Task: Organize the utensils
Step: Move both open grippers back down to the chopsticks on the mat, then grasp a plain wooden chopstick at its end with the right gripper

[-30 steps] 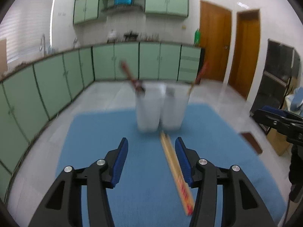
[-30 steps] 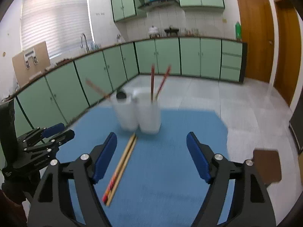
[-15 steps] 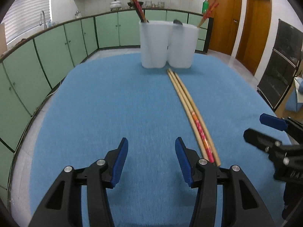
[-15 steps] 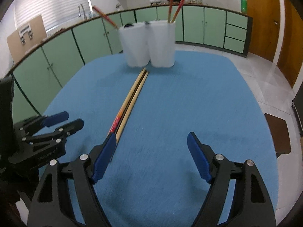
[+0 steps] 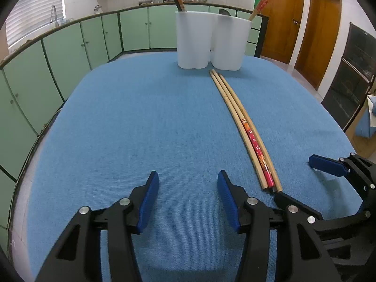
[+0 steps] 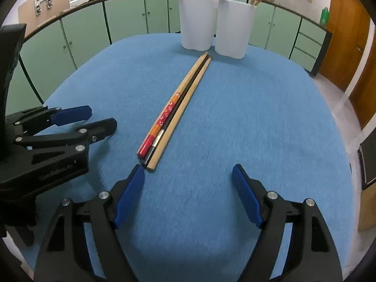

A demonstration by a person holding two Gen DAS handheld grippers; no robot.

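Three chopsticks point(image 5: 244, 127) lie side by side on the blue table cloth point(image 5: 141, 122), one with a red patterned end; they show in the right wrist view too point(image 6: 174, 112). A white two-cup holder point(image 5: 211, 42) stands at the far edge with red chopsticks point(image 5: 263, 0) and a dark utensil in it; it also shows in the right wrist view point(image 6: 216, 23). My left gripper point(image 5: 186, 183) is open and empty, left of the chopsticks' near ends. My right gripper point(image 6: 188, 176) is open and empty, its left finger point(image 6: 131, 192) just short of the chopstick ends.
The table is round-edged, with green kitchen cabinets point(image 5: 70, 54) behind and left. Wooden doors point(image 5: 322, 30) and a dark oven point(image 5: 352, 75) stand to the right. Each gripper shows in the other's view, the left one low on the left point(image 6: 70, 122), the right one low on the right point(image 5: 338, 164).
Both grippers have dropped low over the cloth and pulled back from the holder. The chopsticks' near ends now lie just ahead of the right gripper's fingers.
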